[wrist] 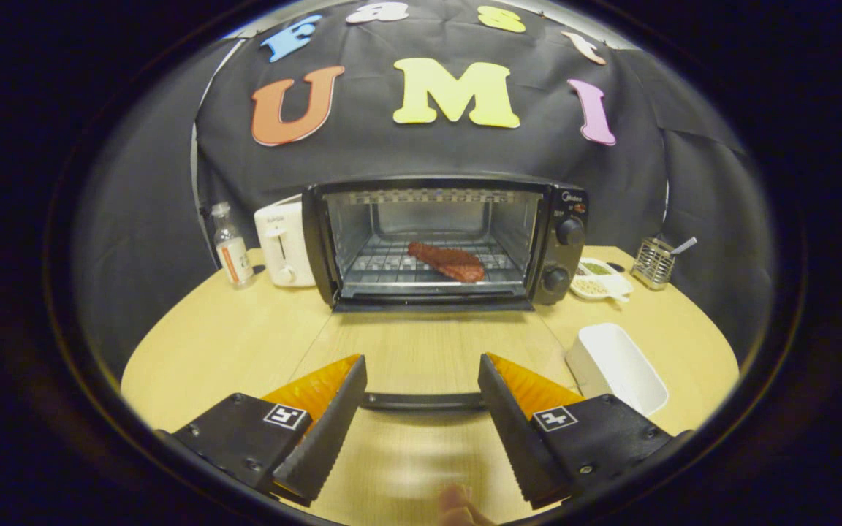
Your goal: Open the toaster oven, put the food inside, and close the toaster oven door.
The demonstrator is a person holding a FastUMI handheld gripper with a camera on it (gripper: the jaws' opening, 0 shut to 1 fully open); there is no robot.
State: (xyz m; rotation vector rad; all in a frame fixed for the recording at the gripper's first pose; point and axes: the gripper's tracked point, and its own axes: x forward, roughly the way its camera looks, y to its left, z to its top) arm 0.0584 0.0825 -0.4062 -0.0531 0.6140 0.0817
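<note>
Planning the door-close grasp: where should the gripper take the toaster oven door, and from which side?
Probably by the dark bar handle along the free edge of the lowered glass door. It runs crosswise between the open gripper fingers, so come from the front, above it, and lift toward the toaster oven.

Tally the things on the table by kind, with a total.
Appliances: 2, toaster oven, white toaster
Food: 1, meat on the oven rack
Bottles: 1
Dishes and holders: 3, white tray, divided dish, utensil holder
Total: 7
Gripper jaws open.

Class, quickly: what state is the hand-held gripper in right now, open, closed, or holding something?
Hand-held gripper: open, holding nothing; its fingers straddle the handle of the lowered toaster oven door.
</note>
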